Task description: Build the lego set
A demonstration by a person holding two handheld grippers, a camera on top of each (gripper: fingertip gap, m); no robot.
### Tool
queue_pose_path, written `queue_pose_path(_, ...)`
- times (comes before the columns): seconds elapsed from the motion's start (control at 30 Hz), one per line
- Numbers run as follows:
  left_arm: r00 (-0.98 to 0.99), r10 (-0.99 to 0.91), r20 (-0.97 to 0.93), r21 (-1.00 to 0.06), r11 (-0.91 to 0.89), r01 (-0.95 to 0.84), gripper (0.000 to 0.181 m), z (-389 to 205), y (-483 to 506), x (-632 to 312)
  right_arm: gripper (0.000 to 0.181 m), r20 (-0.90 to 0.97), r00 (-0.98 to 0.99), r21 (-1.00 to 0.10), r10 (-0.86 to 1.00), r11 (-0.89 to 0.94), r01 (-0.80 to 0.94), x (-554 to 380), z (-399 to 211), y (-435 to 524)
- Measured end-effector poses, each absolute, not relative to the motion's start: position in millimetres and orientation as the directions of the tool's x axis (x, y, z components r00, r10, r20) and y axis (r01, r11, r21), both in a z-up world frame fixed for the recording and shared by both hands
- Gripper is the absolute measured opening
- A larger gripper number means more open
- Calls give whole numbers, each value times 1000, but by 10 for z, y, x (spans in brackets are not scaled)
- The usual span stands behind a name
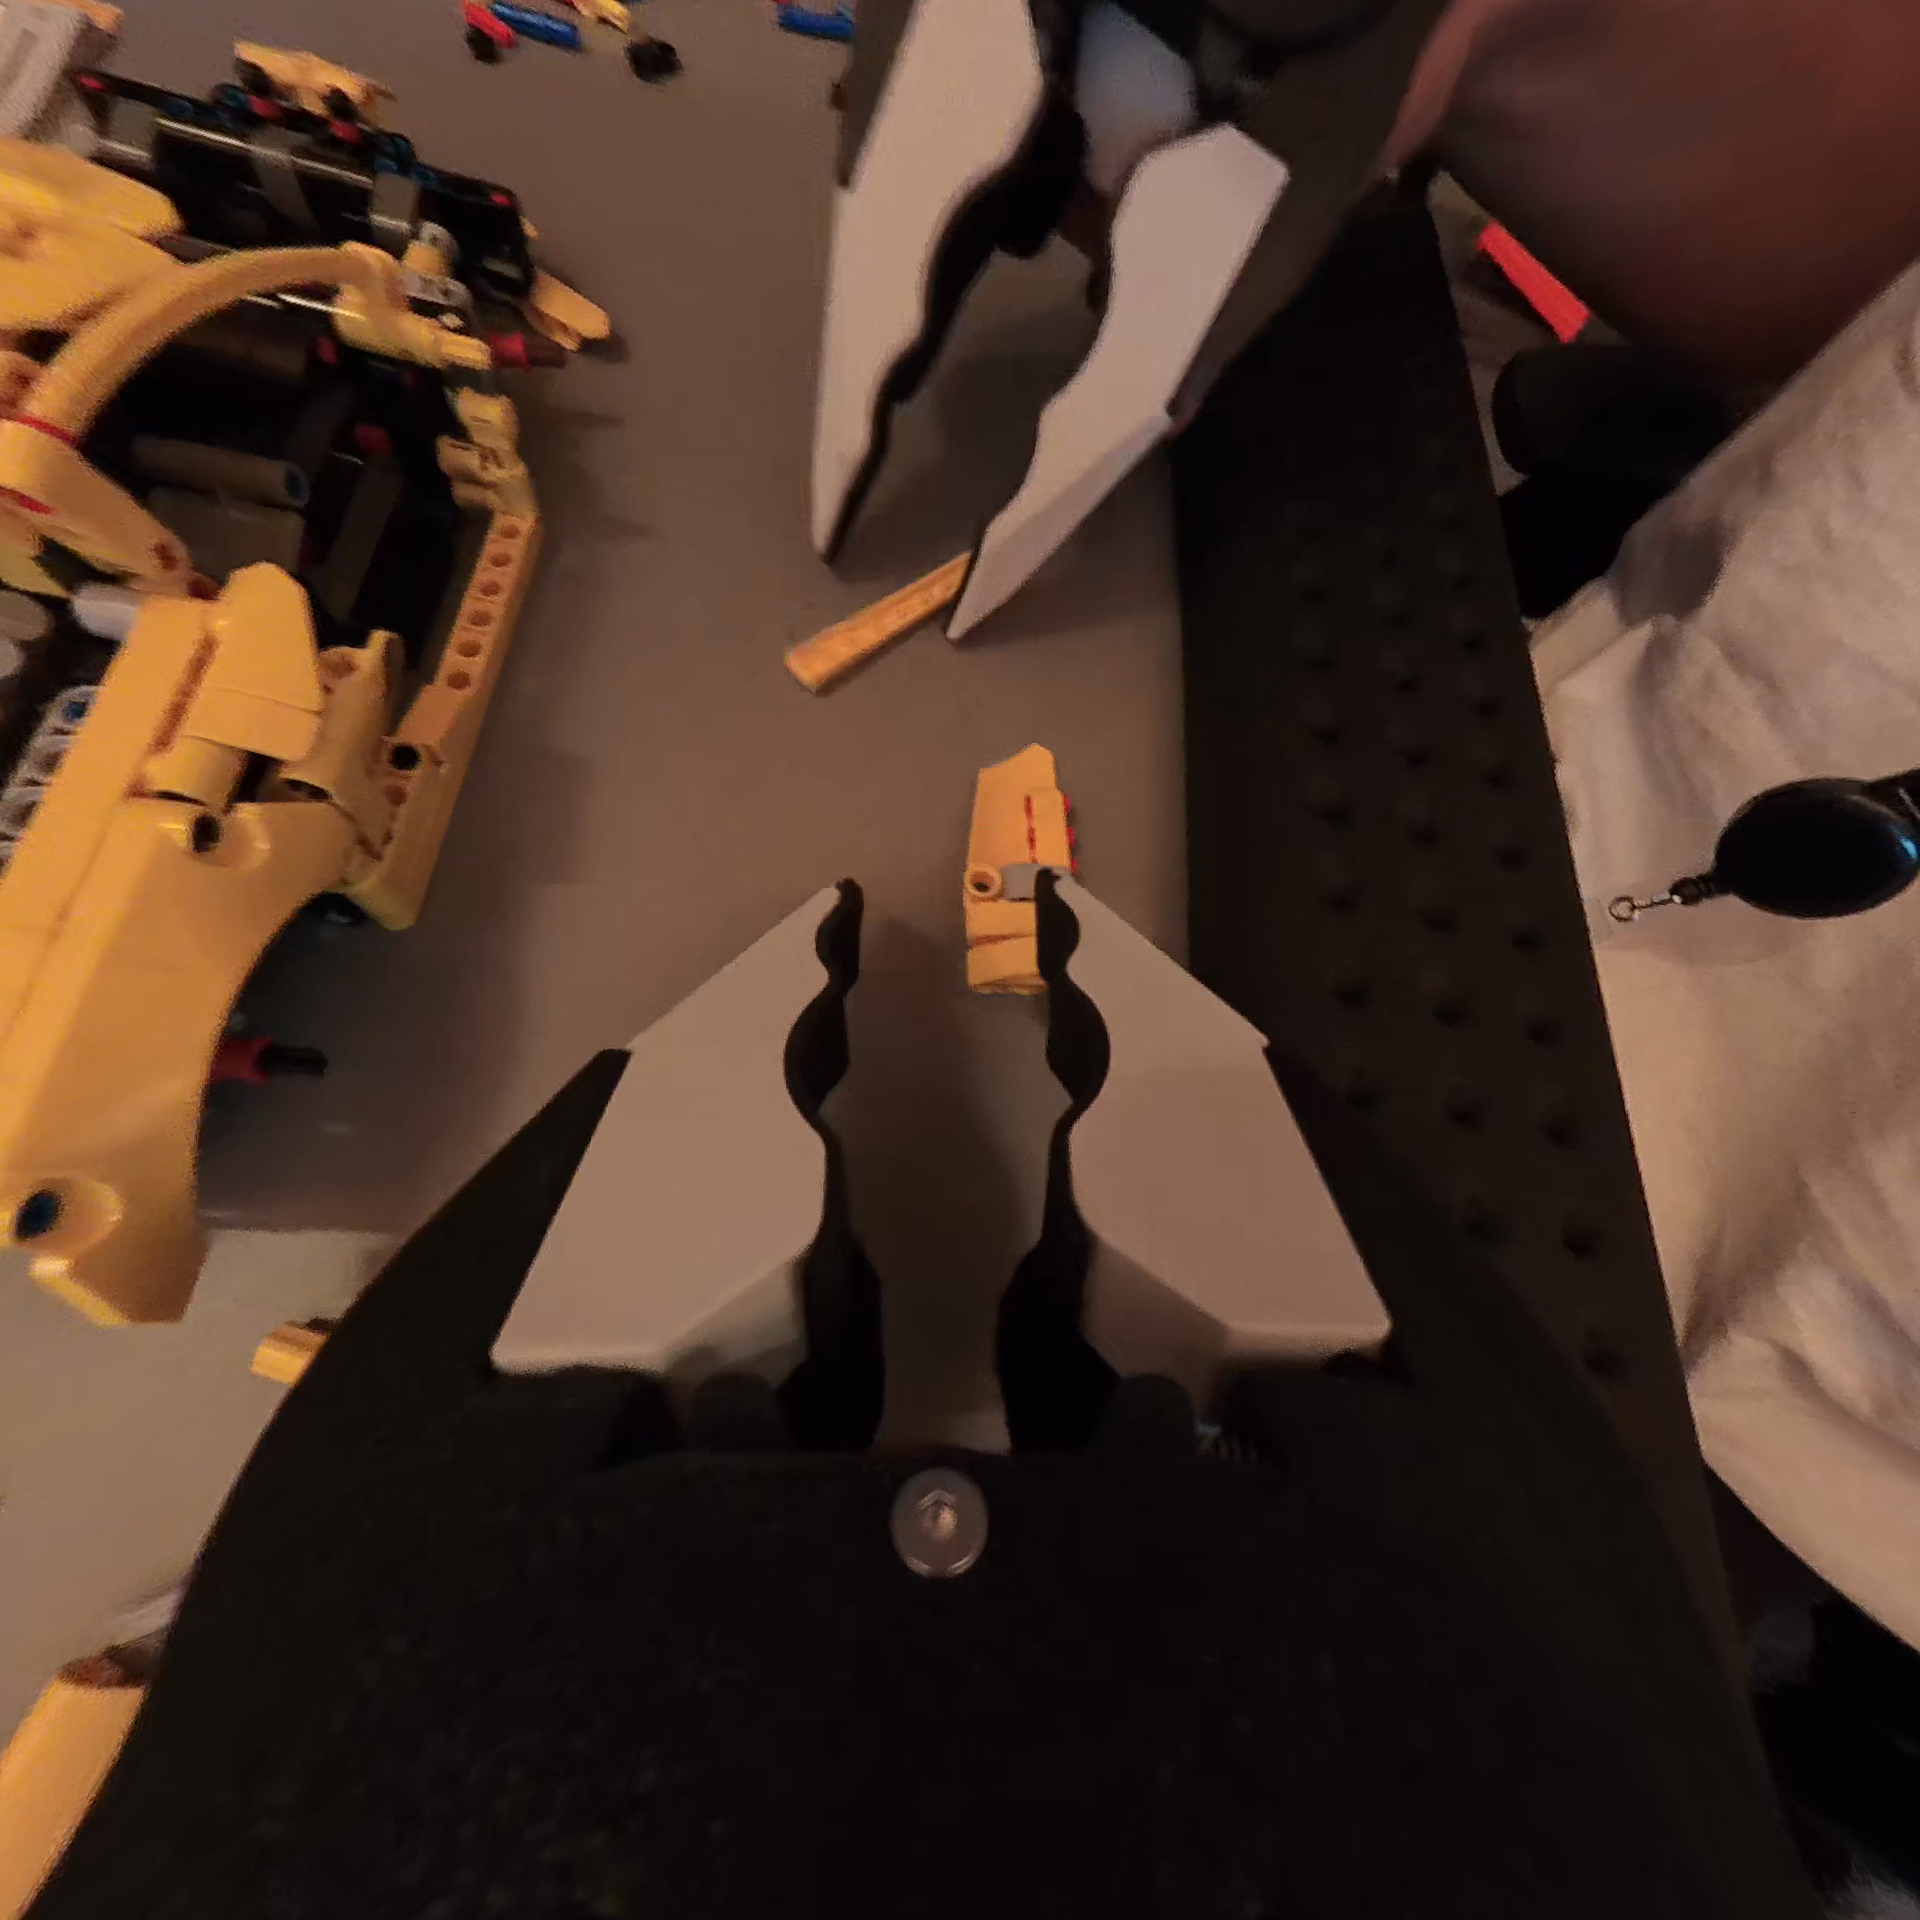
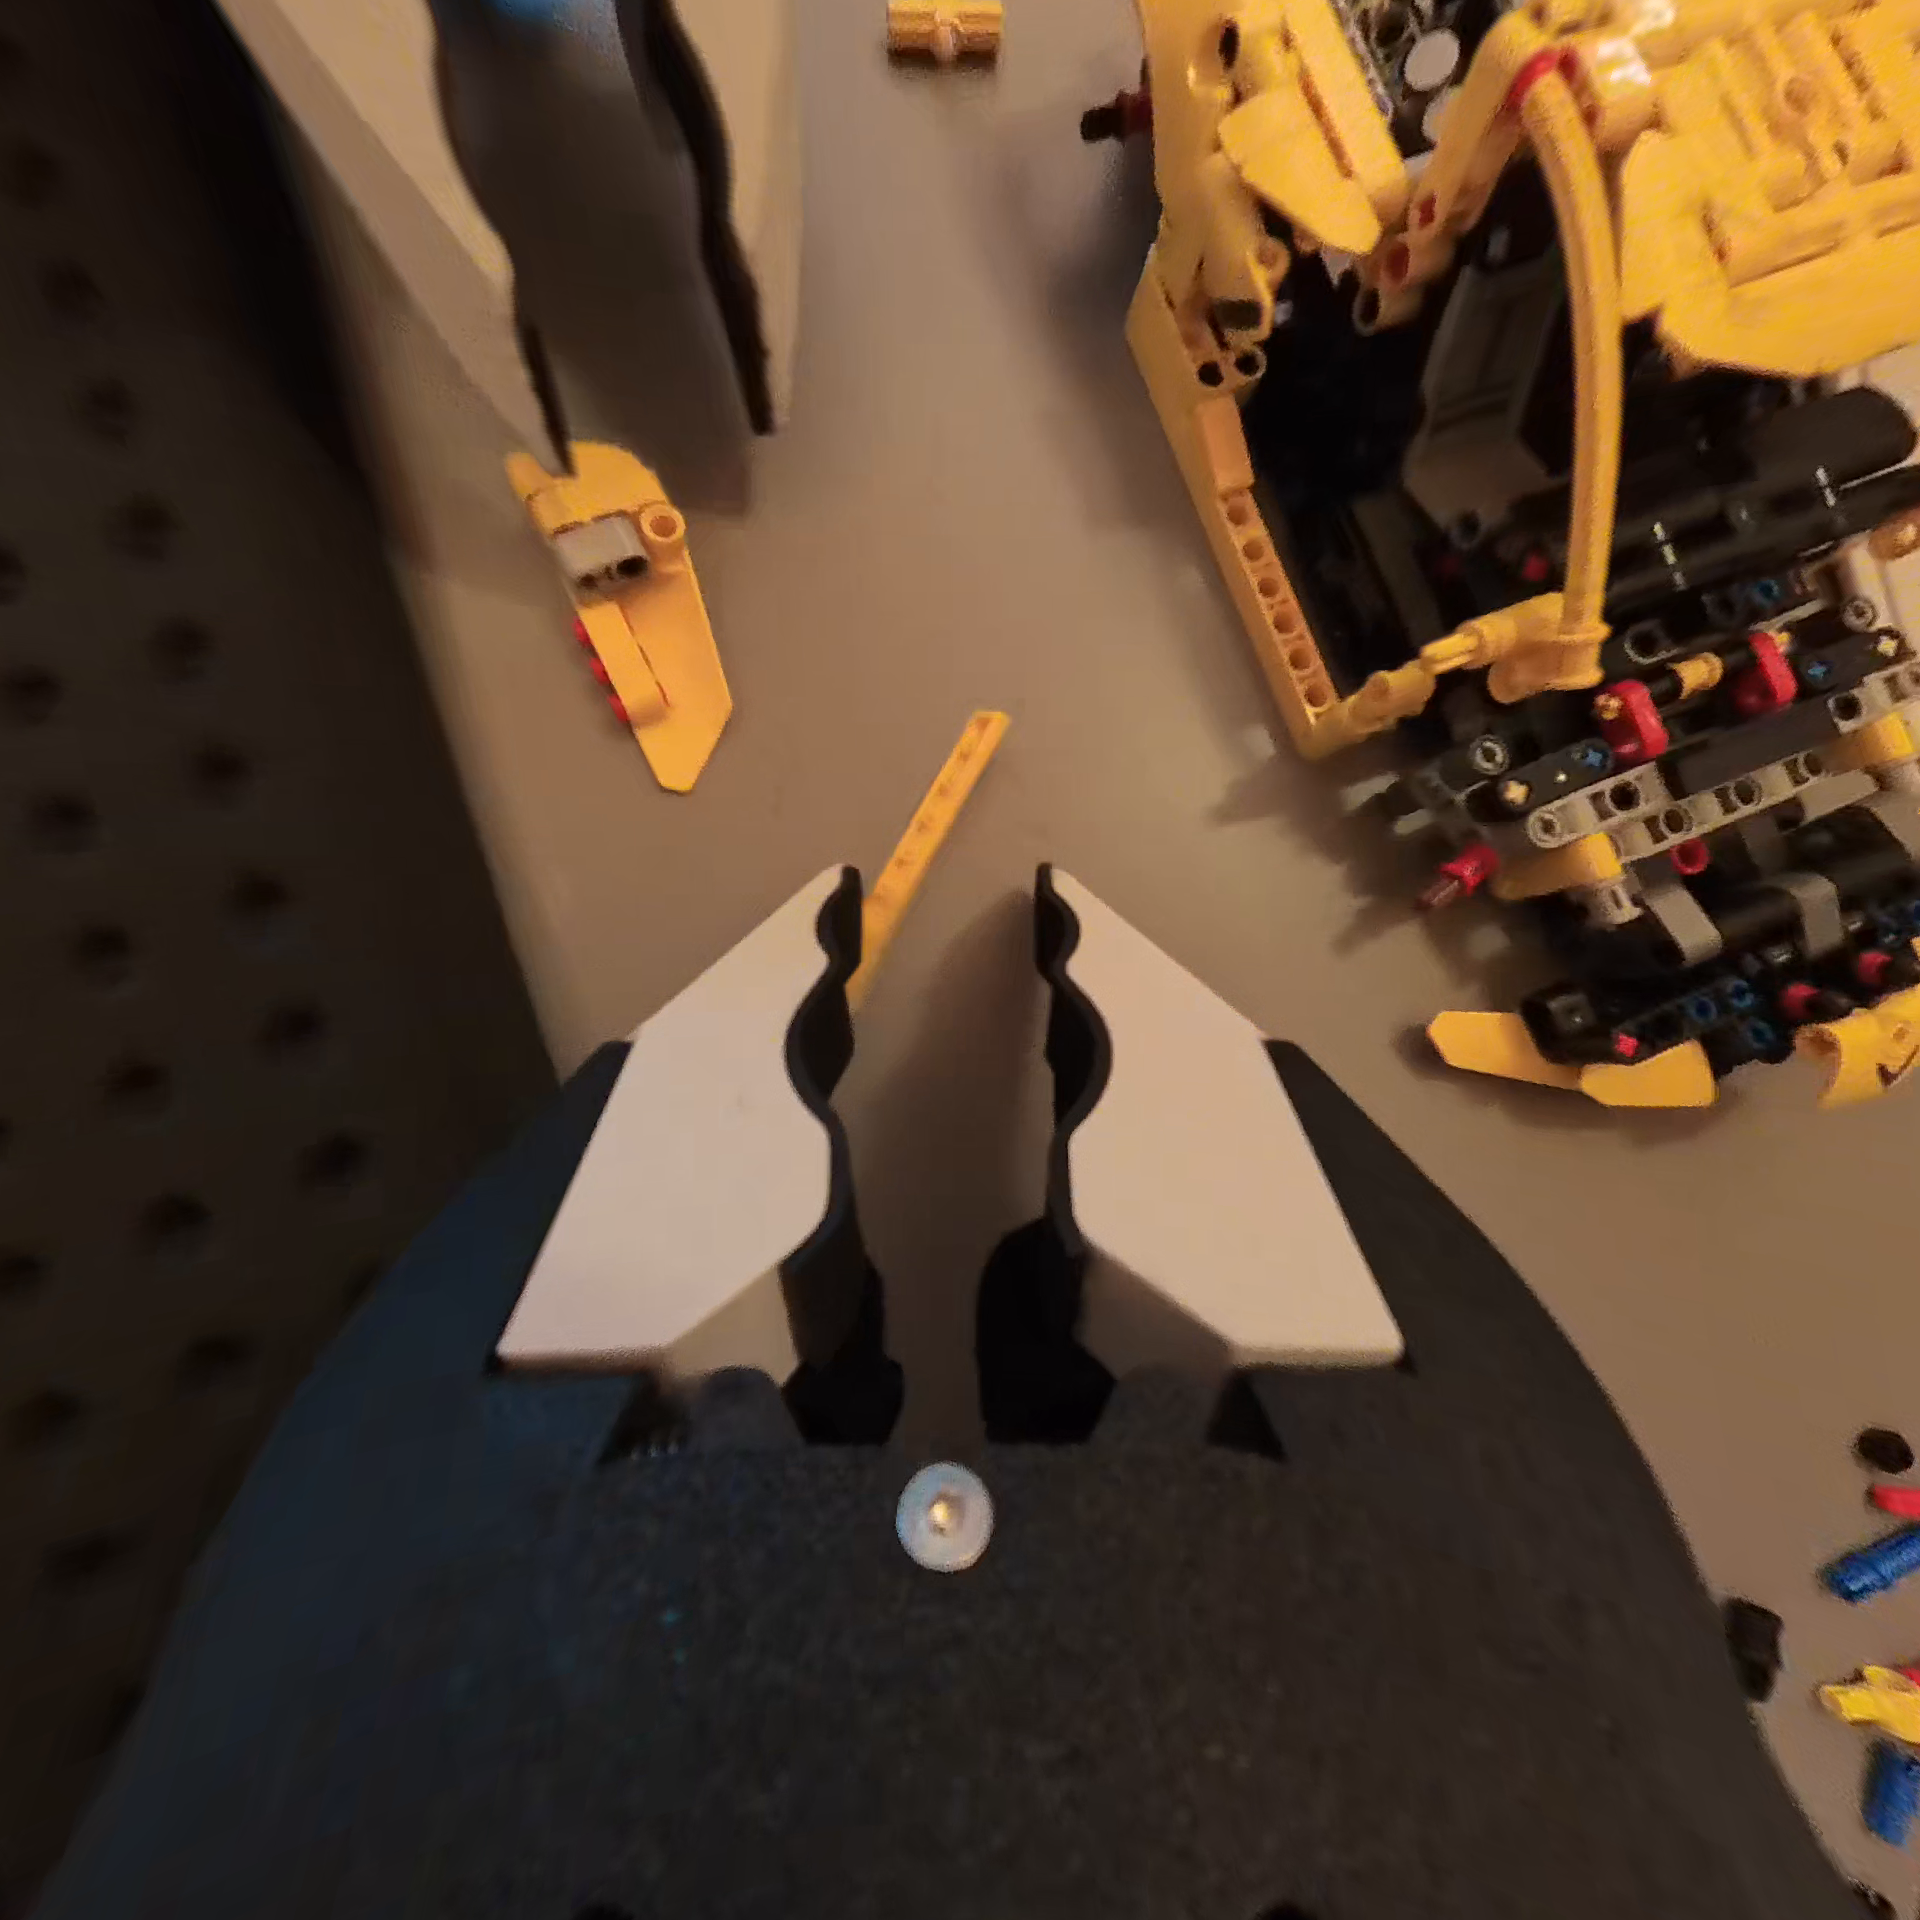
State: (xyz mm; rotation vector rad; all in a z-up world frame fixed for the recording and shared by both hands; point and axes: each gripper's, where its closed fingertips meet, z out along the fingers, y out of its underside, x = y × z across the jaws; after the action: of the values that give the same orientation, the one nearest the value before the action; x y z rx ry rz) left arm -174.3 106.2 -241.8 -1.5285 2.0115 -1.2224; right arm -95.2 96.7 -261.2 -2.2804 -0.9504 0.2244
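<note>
Pickup of loose yellow pieces beside the part-built model (image 2: 1558,520).

Both tongs are held apart, empty: left tongs (image 1: 951,894) beside the yellow panel piece (image 1: 1013,873), right tongs (image 2: 948,883) over the thin yellow beam (image 2: 935,821) on the table (image 1: 675,779). The beam is best centred before closing.

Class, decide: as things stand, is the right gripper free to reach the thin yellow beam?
Probably yes. The right gripper is open, the thin yellow beam lies just ahead on bare table, nothing between them.

Ahead of the white-and-black left gripper (image 1: 948,888) lies a yellow panel piece (image 1: 1013,862) with red pins and a grey connector; beyond it, a yellow beam (image 1: 878,636) on the grey table (image 1: 675,727). Left, the model (image 1: 208,623) is yellow and black.
</note>
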Motion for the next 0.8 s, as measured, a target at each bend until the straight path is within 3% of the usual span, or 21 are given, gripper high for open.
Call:
queue_pose_path(0.1, -329, -926, 183, -808, 49, -587, 33, -2377, 1142, -1668, 9, 124, 709, -622, 694, -503, 601, -1022, -2634, 938)
queue_pose_path(0.27, -279, -952, 125, -821, 58, -568, 33, -2370, 1216, -1560, 6, 237, 672, -605, 702, -435, 667, -1030, -2605, 992)
queue_pose_path(0.4, -262, -893, 367, -799, -158, -580, 33, -2286, 1132, -1495, 6, 442, 598, -656, 669, -213, 724, -1222, -2242, 1103)
queue_pose_path(0.57, -296, -795, 530, -799, -351, -489, 26, -1983, 1166, -1479, 6, 610, 532, -625, 587, -55, 778, -1358, -2007, 1183)
queue_pose_path(0.67, -330, -792, 514, -818, -337, -466, 5, -1912, 1128, -1508, 6, 609, 527, -637, 593, -31, 771, -1423, -1981, 1175)
queue_pose_path(0.8, -345, -856, 386, -869, -211, -448, 3, -1927, 1113, -1543, 0, 580, 545, -671, 605, -24, 741, -1451, -1975, 1161)
